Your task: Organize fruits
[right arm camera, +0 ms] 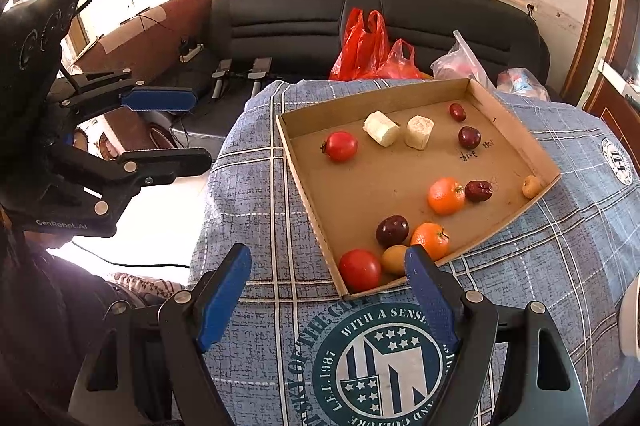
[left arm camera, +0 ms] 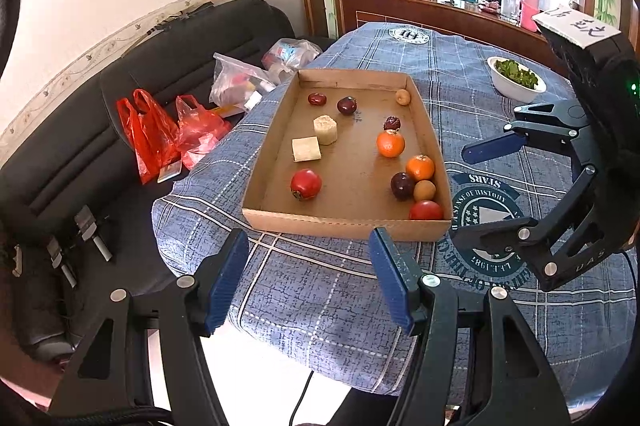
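Observation:
A shallow cardboard tray (left arm camera: 264, 170) (right arm camera: 304, 186) lies on the blue plaid cloth. It holds two red tomatoes (left arm camera: 306, 184) (right arm camera: 340, 145), two oranges (left arm camera: 390, 144) (right arm camera: 446, 196), dark plums (left arm camera: 346, 105) (right arm camera: 392, 230), red dates (left arm camera: 317, 99) (right arm camera: 478, 190), small yellow fruits (left arm camera: 424, 190) (right arm camera: 531, 186) and two pale cut chunks (left arm camera: 306, 148) (right arm camera: 381, 128). My left gripper (left arm camera: 308, 276) is open and empty, just short of the tray's near edge. My right gripper (right arm camera: 328, 292) is open and empty at the tray's near corner; it also shows in the left wrist view (left arm camera: 480, 186).
A white bowl of greens (left arm camera: 516, 78) stands on the table beyond the tray. A black sofa (left arm camera: 80, 130) with red plastic bags (left arm camera: 160, 134) (right arm camera: 368, 46) and clear bags (left arm camera: 240, 82) lies past the table edge. A wooden sideboard (left arm camera: 420, 10) stands at the back.

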Demonstrator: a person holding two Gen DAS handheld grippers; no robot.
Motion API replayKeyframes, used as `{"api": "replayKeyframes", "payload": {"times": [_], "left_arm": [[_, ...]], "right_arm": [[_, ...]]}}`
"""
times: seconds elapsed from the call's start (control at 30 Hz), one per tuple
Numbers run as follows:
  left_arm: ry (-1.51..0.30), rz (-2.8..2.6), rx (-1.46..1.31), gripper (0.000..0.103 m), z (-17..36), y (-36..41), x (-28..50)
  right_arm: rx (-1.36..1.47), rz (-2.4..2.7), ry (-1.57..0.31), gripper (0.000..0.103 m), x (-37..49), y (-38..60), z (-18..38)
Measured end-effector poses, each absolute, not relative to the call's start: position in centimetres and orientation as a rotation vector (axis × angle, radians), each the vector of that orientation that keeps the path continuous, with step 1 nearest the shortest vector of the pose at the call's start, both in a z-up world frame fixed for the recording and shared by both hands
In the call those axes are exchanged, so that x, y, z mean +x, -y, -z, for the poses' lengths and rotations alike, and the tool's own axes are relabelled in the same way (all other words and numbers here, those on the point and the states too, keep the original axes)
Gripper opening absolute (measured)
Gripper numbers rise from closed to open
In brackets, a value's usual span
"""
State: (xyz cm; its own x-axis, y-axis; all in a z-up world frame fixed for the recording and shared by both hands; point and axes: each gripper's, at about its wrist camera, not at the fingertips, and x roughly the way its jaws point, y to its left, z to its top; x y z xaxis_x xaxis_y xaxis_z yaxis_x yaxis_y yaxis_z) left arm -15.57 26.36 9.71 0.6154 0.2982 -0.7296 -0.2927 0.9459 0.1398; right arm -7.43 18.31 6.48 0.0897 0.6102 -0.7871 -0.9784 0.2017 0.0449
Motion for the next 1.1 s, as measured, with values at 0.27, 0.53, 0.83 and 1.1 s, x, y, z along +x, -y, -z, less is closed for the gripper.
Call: {"api": "replayKeyframes", "payload": {"times": [0.27, 0.53, 0.83, 1.1], "left_arm": [[-0.826, -0.358, 0.003, 0.062, -10.0, -26.9, -15.7], [-0.803, -0.373, 0.008, 0.062, -10.1, -27.2, -15.9], [-0.791, -0.368, 0.02, 0.062, -9.9, -27.0, -16.2], [-0.803, -0.366, 0.022, 0.062, -9.5, -27.0, -16.1]], "right_arm": [[-0.582, -1.284, -0.789, 0.081, -7.2, -18.1, -6.4], [-0.585, -1.276, -0.786, 0.081, -7.0, -17.9, -6.6], [-0.589, -1.27, -0.799, 0.081, -7.0, -17.7, -6.3], [-0.588, -1.262, -0.813, 0.081, -7.1, -17.2, -5.9]]}}
